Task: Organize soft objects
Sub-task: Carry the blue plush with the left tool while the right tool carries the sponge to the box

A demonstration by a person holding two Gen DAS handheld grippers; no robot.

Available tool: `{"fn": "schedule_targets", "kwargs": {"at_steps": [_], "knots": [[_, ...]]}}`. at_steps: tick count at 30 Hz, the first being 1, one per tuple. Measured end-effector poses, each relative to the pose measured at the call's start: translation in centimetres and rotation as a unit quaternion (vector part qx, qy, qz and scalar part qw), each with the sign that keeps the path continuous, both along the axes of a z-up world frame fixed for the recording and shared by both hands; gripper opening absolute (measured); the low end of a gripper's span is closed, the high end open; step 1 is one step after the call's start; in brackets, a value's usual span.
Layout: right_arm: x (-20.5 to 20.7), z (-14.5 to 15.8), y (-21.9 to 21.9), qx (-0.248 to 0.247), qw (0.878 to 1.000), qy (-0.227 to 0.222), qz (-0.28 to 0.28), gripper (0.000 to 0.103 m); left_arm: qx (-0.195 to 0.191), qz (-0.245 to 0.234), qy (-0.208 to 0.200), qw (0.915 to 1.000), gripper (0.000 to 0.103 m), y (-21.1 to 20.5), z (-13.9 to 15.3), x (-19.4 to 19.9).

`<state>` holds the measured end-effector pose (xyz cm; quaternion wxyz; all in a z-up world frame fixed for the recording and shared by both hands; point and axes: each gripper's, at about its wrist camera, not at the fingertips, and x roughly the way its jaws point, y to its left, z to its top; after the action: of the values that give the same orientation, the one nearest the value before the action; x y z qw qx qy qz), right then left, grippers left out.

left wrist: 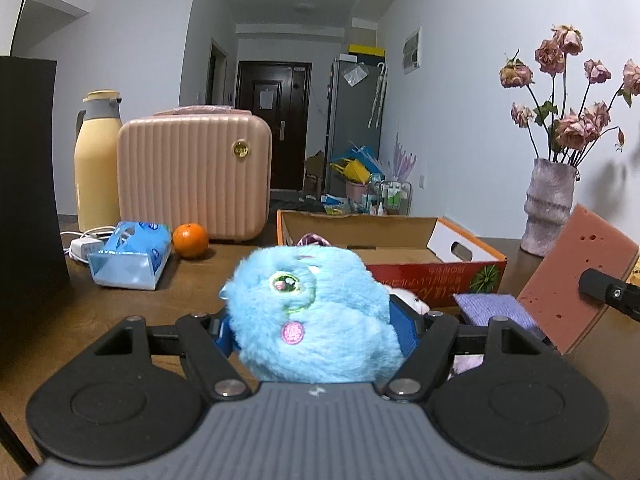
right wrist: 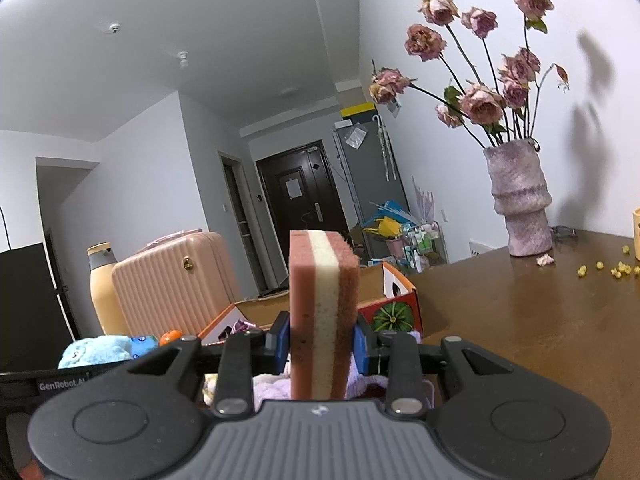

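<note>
My left gripper (left wrist: 316, 330) is shut on a fluffy blue plush toy (left wrist: 316, 312) with a green eye, held above the table in front of an open orange cardboard box (left wrist: 460, 276). My right gripper (right wrist: 322, 346) is shut on a pink and cream layered sponge (right wrist: 322, 312), held upright; the sponge also shows in the left wrist view (left wrist: 576, 276) at the right. The blue plush (right wrist: 96, 352) shows at the lower left of the right wrist view. A purple cloth (left wrist: 496, 312) and a white plush (left wrist: 408, 298) lie by the box.
On the brown table (right wrist: 520, 320) stand a pink ribbed case (left wrist: 192, 176), a yellow thermos (left wrist: 96, 160), a vase of dried roses (right wrist: 520, 200), a blue tissue pack (left wrist: 132, 256) and an orange (left wrist: 190, 240). Yellow crumbs (right wrist: 616, 268) lie at the far right.
</note>
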<state>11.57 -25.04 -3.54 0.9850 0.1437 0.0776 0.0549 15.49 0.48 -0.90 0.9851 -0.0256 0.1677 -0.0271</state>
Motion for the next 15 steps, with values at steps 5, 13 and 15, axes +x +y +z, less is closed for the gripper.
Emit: {"fn": "schedule_targets", "kwargs": {"at_steps": [5,13,15], "knots": [[0.6,0.9,0.2,-0.008,1.000,-0.011,0.001,0.030,-0.002,-0.002,-0.009,1.0000,0.073,-0.4,0.7,0.3],[2.1,2.1,0.1,-0.015,1.000,-0.024,0.003,0.030,-0.013,0.005,-0.026,0.9996,0.073,-1.0,2.2,1.2],[2.5,2.3,0.2,-0.016,1.000,-0.026,0.004,0.030,-0.015,0.006,-0.029,0.9995,0.073,-1.1,2.5,1.7]]}}
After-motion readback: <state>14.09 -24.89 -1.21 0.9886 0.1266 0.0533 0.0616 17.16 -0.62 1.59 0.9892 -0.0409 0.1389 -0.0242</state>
